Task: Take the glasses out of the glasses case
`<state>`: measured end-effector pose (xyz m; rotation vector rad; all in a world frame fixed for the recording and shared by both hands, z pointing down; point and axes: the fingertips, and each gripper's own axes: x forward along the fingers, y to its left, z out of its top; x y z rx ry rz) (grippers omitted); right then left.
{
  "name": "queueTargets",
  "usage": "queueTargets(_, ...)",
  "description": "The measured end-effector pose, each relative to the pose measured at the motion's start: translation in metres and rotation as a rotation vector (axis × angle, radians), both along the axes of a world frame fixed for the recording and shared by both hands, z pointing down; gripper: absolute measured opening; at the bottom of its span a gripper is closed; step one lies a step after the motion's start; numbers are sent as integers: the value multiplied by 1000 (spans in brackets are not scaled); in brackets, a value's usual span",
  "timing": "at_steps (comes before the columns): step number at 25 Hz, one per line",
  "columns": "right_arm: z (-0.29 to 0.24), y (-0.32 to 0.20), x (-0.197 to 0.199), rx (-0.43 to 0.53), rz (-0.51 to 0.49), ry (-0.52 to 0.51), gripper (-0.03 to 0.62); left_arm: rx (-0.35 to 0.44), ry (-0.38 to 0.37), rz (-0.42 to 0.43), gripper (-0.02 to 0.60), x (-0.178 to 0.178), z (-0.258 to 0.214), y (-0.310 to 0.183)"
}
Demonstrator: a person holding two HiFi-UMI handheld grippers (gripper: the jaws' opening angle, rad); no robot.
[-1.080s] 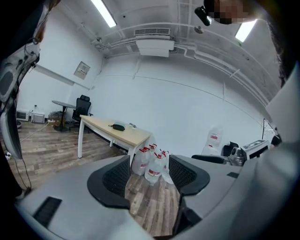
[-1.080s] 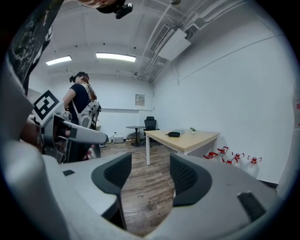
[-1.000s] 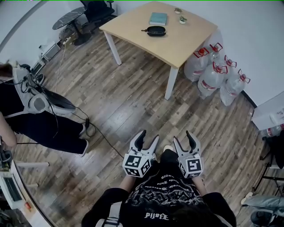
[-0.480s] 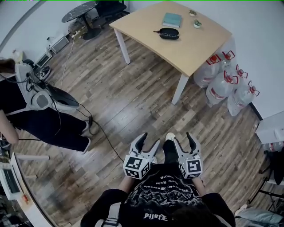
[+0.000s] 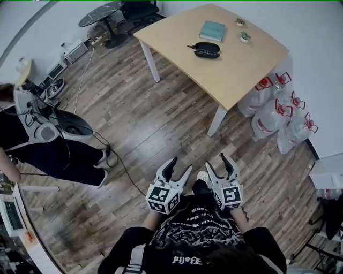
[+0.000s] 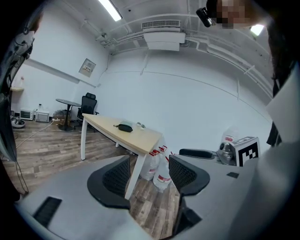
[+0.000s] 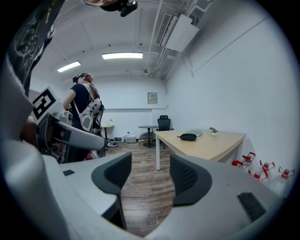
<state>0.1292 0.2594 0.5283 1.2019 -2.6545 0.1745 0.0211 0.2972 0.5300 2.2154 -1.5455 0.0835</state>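
Note:
A black glasses case [image 5: 206, 51] lies shut on a light wooden table [image 5: 236, 69] far ahead, small in the left gripper view [image 6: 125, 127] and the right gripper view [image 7: 188, 137]. Whether glasses are inside it is hidden. My left gripper [image 5: 176, 169] and right gripper [image 5: 219, 165] are held close to my chest, well short of the table. Both stand open with nothing between their fingers, as seen in the left gripper view [image 6: 149, 174] and the right gripper view [image 7: 151, 176].
A teal book [image 5: 213, 30] and two small plant pots [image 5: 245, 37] share the table. Several large water bottles [image 5: 278, 115] stand right of the table leg. A person [image 5: 32, 144] with equipment sits at the left; cables [image 5: 115, 160] trail across the wood floor. An office chair [image 5: 140, 9] stands behind.
The view has advanced toward the table, which sits a little further right and nearer. Both grippers stay open and have risen slightly.

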Motion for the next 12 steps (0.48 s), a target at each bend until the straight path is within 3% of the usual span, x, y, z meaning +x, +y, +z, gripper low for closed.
queueTargets(7, 7, -68, 26, -24, -36, 0, 267, -22, 3, -77, 264, 15, 3, -62)
queueTargets(12, 6, -113, 52, -21, -30, 10, 267, -22, -28, -87, 264, 34, 5, -104)
